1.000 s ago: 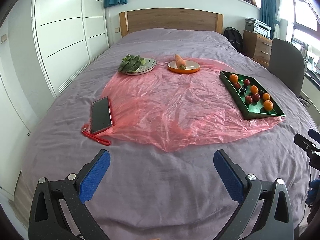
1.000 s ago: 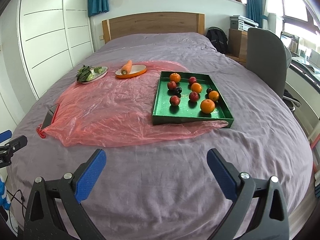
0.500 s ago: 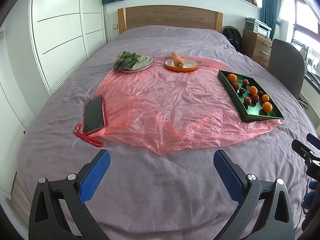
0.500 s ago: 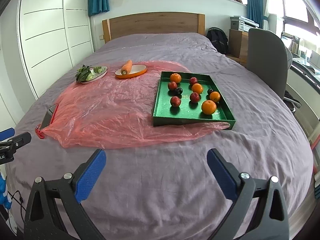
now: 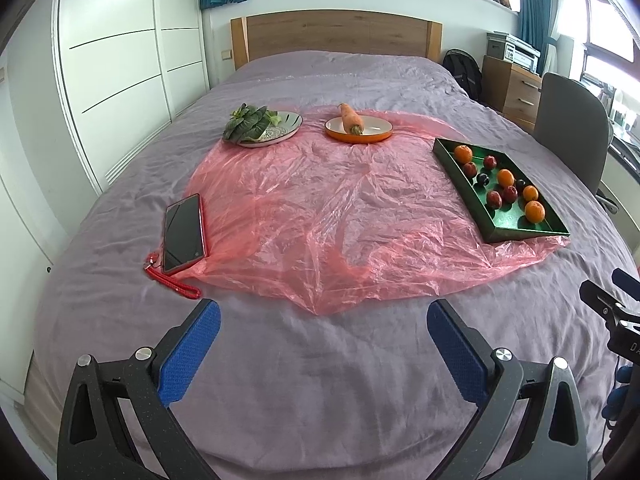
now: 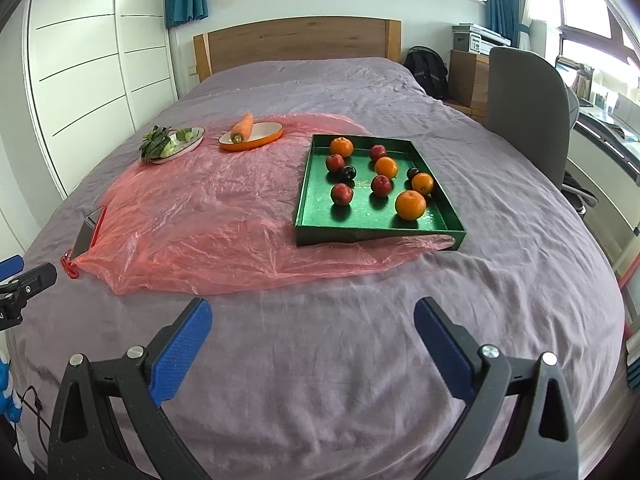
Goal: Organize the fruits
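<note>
Right wrist, green tray [image 6: 306,204] beyond right tool [image 6: 312,322]

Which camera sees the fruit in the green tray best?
The right wrist view: the green tray sits nearly straight ahead, with every fruit apart and countable. The left wrist view shows the tray off to the right, slanted, its fruits crowded together.

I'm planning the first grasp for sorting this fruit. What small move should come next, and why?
Probably ease the right gripper forward toward the green tray. Both grippers are open and empty, short of the pink plastic sheet, and the left gripper sits further from the tray. The large orange at the tray's near right stands apart from the other fruit, so it looks the easiest first target.
</note>
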`<action>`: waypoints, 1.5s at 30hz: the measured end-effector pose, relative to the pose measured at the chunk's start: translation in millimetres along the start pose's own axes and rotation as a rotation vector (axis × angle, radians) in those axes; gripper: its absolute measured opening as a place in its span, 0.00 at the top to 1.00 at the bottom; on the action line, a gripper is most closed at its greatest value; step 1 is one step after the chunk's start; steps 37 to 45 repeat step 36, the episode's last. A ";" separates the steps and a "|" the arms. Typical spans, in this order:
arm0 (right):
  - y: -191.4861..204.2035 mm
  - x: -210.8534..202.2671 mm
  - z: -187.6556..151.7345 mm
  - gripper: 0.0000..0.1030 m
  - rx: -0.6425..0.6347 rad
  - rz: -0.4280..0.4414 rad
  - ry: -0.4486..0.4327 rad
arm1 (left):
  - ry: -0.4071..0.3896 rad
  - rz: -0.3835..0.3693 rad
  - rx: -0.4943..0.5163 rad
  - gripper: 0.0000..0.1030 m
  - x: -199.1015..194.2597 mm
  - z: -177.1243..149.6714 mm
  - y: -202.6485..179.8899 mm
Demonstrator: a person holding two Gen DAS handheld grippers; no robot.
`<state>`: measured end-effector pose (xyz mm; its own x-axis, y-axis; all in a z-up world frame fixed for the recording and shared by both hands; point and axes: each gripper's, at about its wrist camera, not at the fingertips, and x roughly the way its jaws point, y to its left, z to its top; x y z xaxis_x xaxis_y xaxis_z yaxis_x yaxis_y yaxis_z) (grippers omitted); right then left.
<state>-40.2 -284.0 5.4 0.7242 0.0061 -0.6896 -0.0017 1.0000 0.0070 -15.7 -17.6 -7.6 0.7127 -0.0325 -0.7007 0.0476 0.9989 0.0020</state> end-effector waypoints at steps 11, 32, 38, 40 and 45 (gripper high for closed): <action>1.7 1.3 -0.2 0.00 -0.001 0.006 0.004 | 0.000 -0.002 -0.001 0.01 1.2 -0.4 0.1; 5.0 2.9 2.1 0.00 0.001 0.013 0.011 | 0.011 0.008 0.015 0.01 6.8 -3.2 1.7; 4.7 3.0 2.1 0.00 0.002 0.014 0.012 | 0.019 0.012 0.014 0.01 9.4 -3.9 1.8; 4.7 3.0 2.1 0.00 0.002 0.014 0.012 | 0.019 0.012 0.014 0.01 9.4 -3.9 1.8; 4.7 3.0 2.1 0.00 0.002 0.014 0.012 | 0.019 0.012 0.014 0.01 9.4 -3.9 1.8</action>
